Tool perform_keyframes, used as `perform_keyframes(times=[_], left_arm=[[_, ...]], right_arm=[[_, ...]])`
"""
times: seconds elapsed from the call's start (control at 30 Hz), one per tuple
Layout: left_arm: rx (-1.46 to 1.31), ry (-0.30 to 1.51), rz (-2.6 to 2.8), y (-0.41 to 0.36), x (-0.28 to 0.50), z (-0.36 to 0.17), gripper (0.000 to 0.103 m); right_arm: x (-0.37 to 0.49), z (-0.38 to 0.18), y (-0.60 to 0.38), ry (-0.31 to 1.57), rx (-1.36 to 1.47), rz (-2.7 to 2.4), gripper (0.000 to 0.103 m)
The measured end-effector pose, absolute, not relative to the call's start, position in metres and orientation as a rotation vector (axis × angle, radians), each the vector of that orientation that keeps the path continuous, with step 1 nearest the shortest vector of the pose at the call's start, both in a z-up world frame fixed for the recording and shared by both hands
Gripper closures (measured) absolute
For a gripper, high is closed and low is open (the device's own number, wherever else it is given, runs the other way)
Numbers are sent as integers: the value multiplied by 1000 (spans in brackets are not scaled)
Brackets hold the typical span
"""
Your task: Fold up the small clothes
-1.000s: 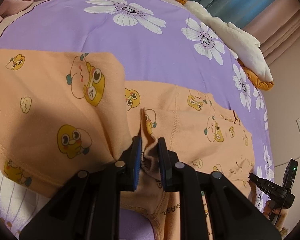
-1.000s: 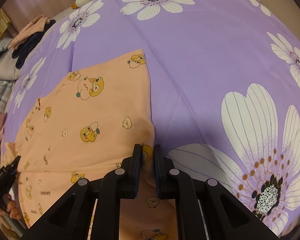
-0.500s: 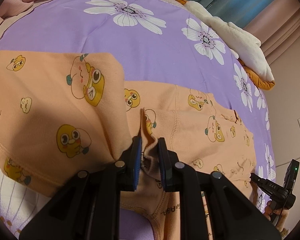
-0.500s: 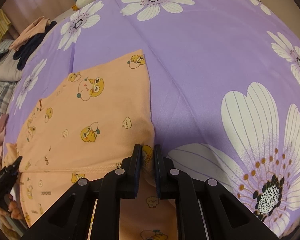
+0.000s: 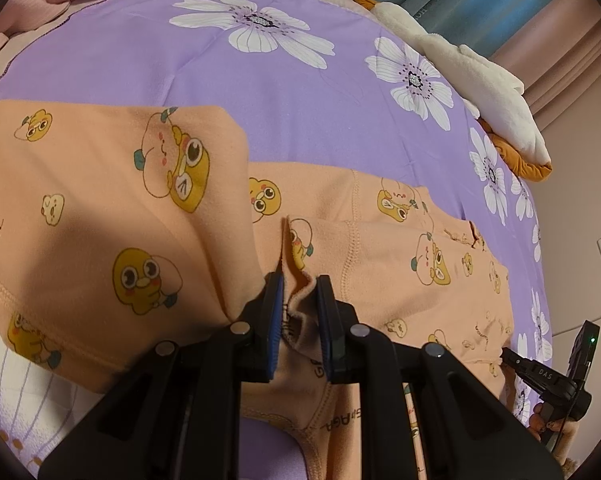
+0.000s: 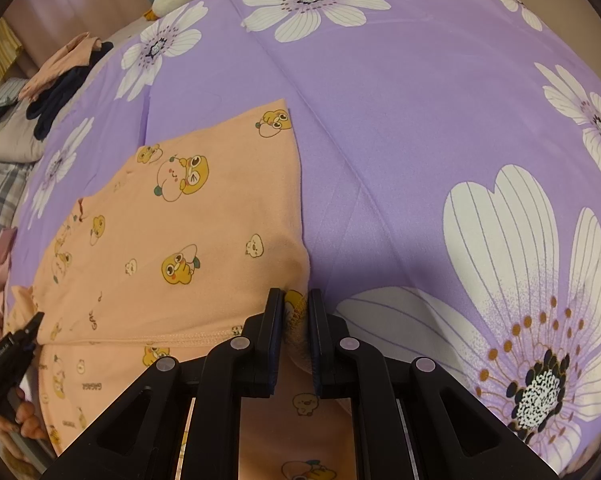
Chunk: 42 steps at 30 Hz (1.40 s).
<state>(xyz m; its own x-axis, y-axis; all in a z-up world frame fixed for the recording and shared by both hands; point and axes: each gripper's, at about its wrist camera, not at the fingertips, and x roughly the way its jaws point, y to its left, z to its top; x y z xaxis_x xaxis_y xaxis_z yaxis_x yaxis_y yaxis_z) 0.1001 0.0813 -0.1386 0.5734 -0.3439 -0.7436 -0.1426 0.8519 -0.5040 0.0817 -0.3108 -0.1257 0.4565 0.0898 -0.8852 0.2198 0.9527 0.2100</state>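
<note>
Both sets of jaws were clamped on cloth: the left gripper [image 5: 298, 300] pinched a bunched ridge of the orange garment [image 5: 100, 208] between its blue-lined pads, and the right gripper [image 6: 294, 312] was closed nearly flat on a corner of the same garment [image 6: 204, 220] w/ only a thin fold of fabric showing between its fingers. The garment (peach-orange, printed w/ yellow cartoon ducks and small lettering near the hem) lay spread on a purple bedsheet [image 5: 260, 112] patterned w/ big white flowers. In the left wrist view a folded-over panel covered the left part of the piece, its straight edge running down toward the left gripper, and a lower layer w/ stitched seams stretched off to the right, where the other gripper's black tip [image 5: 540, 372] met the cloth's far edge, a bit of a hand under it. In the right wrist view the garment's right edge ran straight up from the pinched corner, the sheet bare beside it, and a stitched hem crossed just in front of the fingers; the left gripper's black nose [image 6: 12, 348] sat at the cloth's left edge, fingers of a hand [image 6: 24, 420] gripping it below. Further back on the bed: a cream plush throw [image 5: 480, 92] over sth mustard-coloured at the sheet's far-right edge, a pile of pink and dark clothes [image 6: 60, 84] near the far-left corner in the right view, and plaid bedding [image 6: 0, 200] beside that. A curtain [image 5: 480, 4] in blue-green and pink hung behind the bed.
</note>
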Motion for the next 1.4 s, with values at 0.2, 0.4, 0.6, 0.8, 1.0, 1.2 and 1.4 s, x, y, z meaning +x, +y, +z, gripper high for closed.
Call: perform_keyframes(times=[0.2,0.4,0.6,0.8,1.0,1.2,1.4], left_arm=[[-664,987,-125,91,98,-131,82],[-656,906,-95,109,69,-87,18],[-683,826,125,171,42,-65,6],[-802,821,275,228,19,-83,7],[-850,800,341,257,10,-95,9],[-930,789,367,278,10,-109,16],[-948,759,356,290,21,-112,27]], right_arm=[[85,-124,-308,1105,300,-75,93],[77,-113,-311,1069,336,-107,48],[68,-81,-304,967,268,-125,27],[61,-54,-291,876,246,-58,13],[55,-48,-279,861,216,-28,13],[49,-49,-277,871,188,-56,13],[47,-49,-280,875,230,-57,13]])
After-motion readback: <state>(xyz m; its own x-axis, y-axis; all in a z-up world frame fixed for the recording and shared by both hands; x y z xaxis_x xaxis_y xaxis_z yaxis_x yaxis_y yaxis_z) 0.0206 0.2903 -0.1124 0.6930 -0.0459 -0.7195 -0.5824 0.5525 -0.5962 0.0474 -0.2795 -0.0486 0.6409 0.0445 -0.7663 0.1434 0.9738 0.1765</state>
